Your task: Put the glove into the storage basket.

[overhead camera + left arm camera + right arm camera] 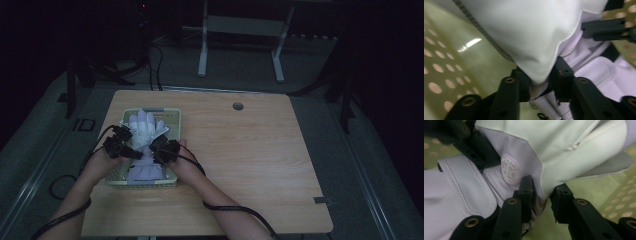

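A white and pale lilac glove [145, 127] lies in a yellow-green perforated basket [172, 111] at the left of the wooden table, its fingers pointing away from me. My left gripper [131, 151] is at the glove's left edge and my right gripper [154, 146] at its right edge, both low inside the basket. In the left gripper view the jaws [540, 80] pinch a fold of the white glove [529, 37] fabric. In the right gripper view the jaws [542, 197] hold a fold of the glove [554, 150] beside a round embossed button [510, 171].
The basket's perforated wall [439, 75] and floor [604, 195] lie close around both grippers. More pale fabric with a strap [466, 185] lies under the glove. A round cable hole [238, 106] sits at the table's far edge. Cables trail from both hands.
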{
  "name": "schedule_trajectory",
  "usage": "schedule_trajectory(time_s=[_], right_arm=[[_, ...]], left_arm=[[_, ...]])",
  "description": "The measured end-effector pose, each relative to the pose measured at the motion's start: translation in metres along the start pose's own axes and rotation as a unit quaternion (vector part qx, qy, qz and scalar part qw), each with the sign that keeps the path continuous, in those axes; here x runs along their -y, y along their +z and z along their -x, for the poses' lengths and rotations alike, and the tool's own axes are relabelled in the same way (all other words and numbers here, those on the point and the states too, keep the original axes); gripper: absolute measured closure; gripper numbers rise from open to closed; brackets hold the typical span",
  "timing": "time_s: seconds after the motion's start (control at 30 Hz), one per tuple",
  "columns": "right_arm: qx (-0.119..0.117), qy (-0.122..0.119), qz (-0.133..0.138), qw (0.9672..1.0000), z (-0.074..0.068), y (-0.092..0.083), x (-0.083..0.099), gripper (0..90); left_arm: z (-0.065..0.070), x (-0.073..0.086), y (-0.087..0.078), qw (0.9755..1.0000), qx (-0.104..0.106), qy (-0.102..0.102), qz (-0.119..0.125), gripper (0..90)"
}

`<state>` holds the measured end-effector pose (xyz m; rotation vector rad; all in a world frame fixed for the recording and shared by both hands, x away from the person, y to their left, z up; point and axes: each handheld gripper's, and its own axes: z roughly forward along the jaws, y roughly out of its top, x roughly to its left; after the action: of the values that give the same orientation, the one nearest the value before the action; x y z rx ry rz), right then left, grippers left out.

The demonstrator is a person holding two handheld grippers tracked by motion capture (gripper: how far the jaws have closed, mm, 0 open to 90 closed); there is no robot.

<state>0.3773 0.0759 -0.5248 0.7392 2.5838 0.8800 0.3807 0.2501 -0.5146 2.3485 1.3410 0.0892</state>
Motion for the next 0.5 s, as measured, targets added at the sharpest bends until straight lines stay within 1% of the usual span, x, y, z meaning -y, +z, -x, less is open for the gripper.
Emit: schedule_trajectory(time_s=[0.03,0.07,0.13,0.17,0.23,0.3,0.37,0.4,0.47,0.5], right_arm=[[0.001,0.003,-0.003,1.0,0.0,0.0,0.0,68.7],[0.003,0.004,-0.005,1.0,0.0,0.001,0.0,67.2],[0.004,0.007,-0.006,0.9999,-0.001,0.001,0.0,65.0],[0.003,0.011,-0.006,0.9999,0.0,0.001,0.0,63.5],[-0.004,0.011,-0.007,0.9999,0.001,0.0,0.0,60.8],[-0.011,0.019,-0.007,0.9997,0.005,-0.001,-0.001,57.7],[-0.016,0.019,-0.01,0.9996,0.008,-0.004,-0.001,56.2],[-0.021,0.024,-0.008,0.9995,0.01,-0.005,0.0,55.3],[-0.021,0.02,-0.005,0.9996,0.012,-0.005,0.001,53.9],[-0.021,0.018,-0.003,0.9996,0.013,-0.006,0.002,53.2]], left_arm=[[0.002,-0.001,0.002,0.9999,-0.016,0.006,-0.003,63.9],[0.005,-0.003,0.003,0.9995,-0.03,0.007,-0.005,61.3],[0.007,-0.004,0.005,0.9988,-0.048,0.005,-0.005,58.4],[0.008,-0.004,0.006,0.9985,-0.054,0.003,-0.005,57.5],[0.011,-0.005,0.006,0.9979,-0.064,0.002,-0.004,56.4],[0.014,-0.006,0.008,0.9974,-0.072,0.002,-0.003,55.6],[0.018,-0.008,0.009,0.9963,-0.086,0.008,0.0,54.2],[0.019,-0.008,0.01,0.9959,-0.09,0.011,-0.001,53.5],[0.022,-0.01,0.011,0.9955,-0.095,0.01,0.002,52.7],[0.023,-0.01,0.011,0.9952,-0.097,0.014,0.001,52.4]])
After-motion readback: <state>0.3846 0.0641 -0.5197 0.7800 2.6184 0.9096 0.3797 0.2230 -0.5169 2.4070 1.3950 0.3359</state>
